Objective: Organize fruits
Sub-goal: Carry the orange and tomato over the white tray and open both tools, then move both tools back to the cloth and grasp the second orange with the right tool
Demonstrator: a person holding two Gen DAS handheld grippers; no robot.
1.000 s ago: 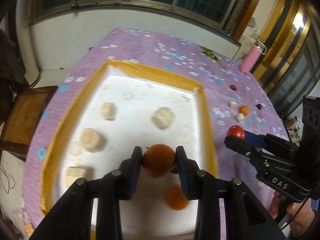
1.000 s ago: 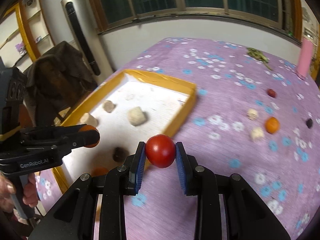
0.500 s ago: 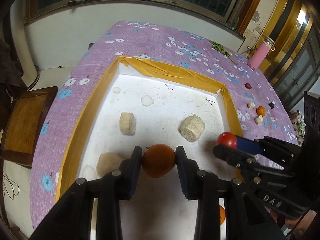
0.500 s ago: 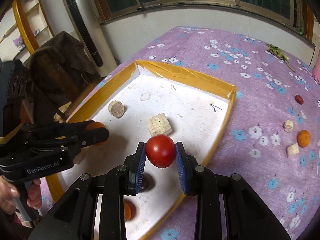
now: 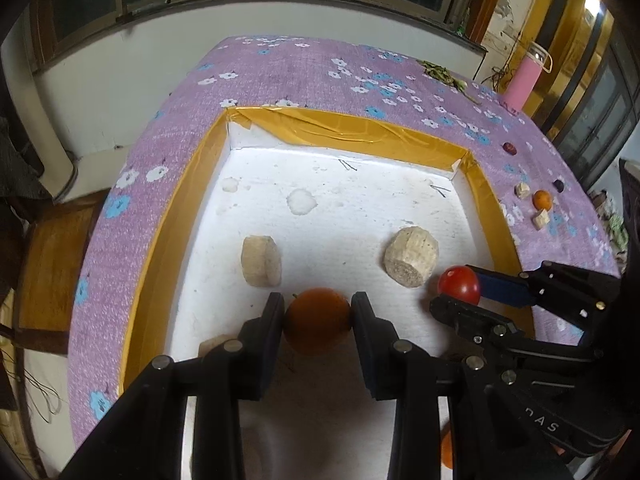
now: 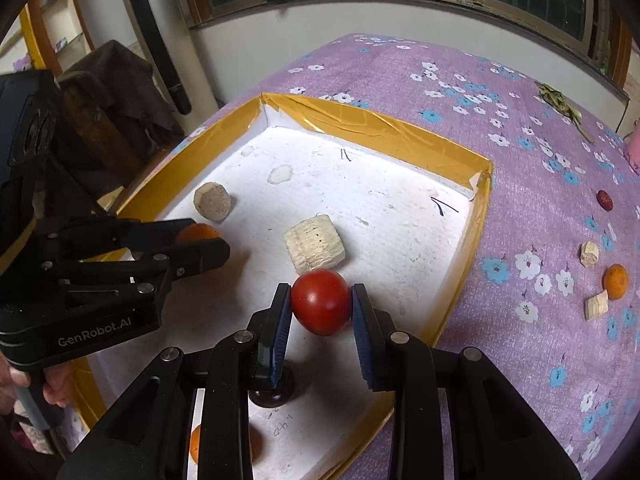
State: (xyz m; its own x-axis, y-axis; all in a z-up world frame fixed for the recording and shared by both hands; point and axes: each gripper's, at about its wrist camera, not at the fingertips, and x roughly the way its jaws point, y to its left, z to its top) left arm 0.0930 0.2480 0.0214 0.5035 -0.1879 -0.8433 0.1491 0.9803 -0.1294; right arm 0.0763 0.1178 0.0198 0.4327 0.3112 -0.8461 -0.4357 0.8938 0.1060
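Note:
My left gripper [image 5: 318, 316] is shut on an orange [image 5: 317, 321] and hangs over the white floor of the yellow-rimmed tray [image 5: 344, 128]. To its right, my right gripper [image 5: 456, 292] is shut on a red tomato [image 6: 321, 306], also above the tray [image 6: 372, 124]. In the right wrist view the left gripper [image 6: 208, 240] sits at the left with the orange [image 6: 196, 233] peeking between its jaws. Beneath the right gripper lie a dark fruit [image 6: 272, 394] and another orange [image 6: 196, 442], partly hidden.
Pale cork-like chunks [image 5: 261, 261] [image 5: 411, 257] lie inside the tray. On the purple flowered cloth [image 6: 540, 184] to the right sit a small orange [image 6: 615, 281], pale chunks [image 6: 589, 253], a dark red fruit [image 6: 604, 199] and a pink bottle [image 5: 524, 84]. A wooden chair [image 5: 52, 264] stands left.
Both grippers moved forward and down over the tray with their fruits held. The tomato came from above the cloth to over the tray floor.

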